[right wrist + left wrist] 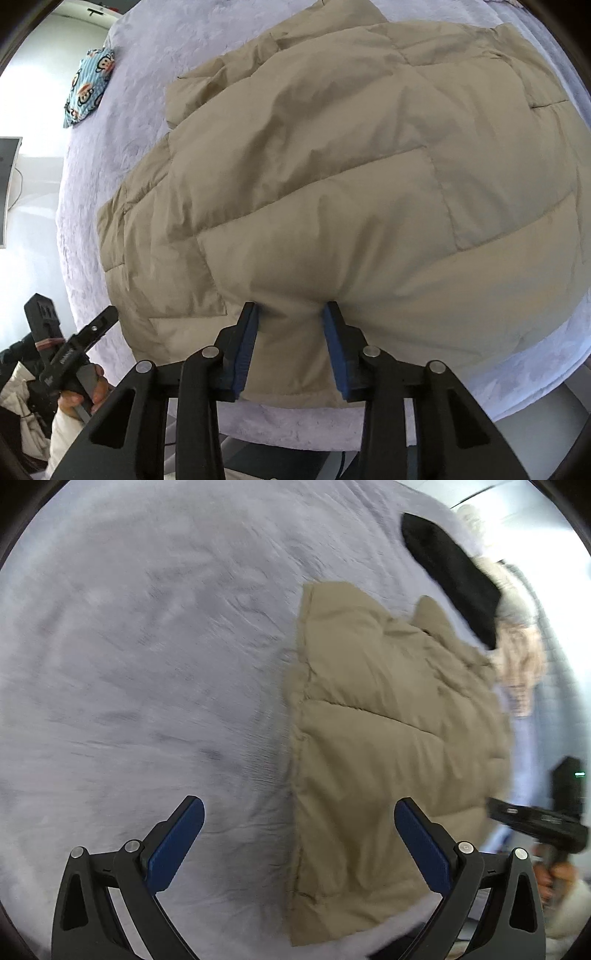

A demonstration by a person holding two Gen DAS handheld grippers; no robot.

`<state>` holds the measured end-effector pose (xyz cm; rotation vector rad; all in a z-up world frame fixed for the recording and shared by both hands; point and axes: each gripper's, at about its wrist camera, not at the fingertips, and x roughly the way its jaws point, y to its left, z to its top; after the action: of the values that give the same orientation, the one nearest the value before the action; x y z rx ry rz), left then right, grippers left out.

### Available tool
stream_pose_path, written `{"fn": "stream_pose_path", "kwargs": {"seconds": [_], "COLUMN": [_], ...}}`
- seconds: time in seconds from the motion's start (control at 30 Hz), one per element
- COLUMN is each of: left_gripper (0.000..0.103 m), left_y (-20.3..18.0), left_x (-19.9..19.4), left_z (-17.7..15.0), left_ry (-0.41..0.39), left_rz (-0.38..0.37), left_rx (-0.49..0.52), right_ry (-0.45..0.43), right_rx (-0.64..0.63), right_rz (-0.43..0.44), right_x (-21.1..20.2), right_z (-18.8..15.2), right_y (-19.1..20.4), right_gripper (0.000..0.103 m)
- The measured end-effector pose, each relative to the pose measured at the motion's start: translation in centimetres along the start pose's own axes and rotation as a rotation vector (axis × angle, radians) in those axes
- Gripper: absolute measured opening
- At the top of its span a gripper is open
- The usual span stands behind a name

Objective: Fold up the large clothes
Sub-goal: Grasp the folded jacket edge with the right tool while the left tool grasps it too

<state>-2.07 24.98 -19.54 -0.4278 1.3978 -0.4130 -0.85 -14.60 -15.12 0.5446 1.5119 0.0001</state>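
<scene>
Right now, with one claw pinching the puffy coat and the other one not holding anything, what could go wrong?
1. The right gripper pinches only a small bunch of the tan puffy jacket near its hem, so the slippery fabric might slide out when lifted.
2. The left gripper is open over the jacket's edge and holds nothing, so a one-sided lift could make the fold crooked.
3. The black garment lies close by and might get dragged along.
</scene>
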Motion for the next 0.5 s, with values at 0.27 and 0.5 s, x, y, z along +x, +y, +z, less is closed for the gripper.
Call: {"fn": "stream_pose_path", "kwargs": {"seconds": [0.27, 0.5], "left_gripper": [0.103, 0.060], "left_y": [-0.7, -3.0], "left_x": [5.7, 8.5], "left_z": [1.8, 2.6], "left_ry": [0.097, 0.173], "left_rz": [-0.207, -0.294], "left_rx": [0.052, 0.122], "right_ry": [0.011, 0.025], "right_rx": [-0.010, -0.014], "right_rz": [-0.024, -0.038], "right_x": [1.0, 1.8], "right_z": [0.4, 0.9], "right_y": [0.1, 0.9], "right_gripper": [0.040, 0.040]}}
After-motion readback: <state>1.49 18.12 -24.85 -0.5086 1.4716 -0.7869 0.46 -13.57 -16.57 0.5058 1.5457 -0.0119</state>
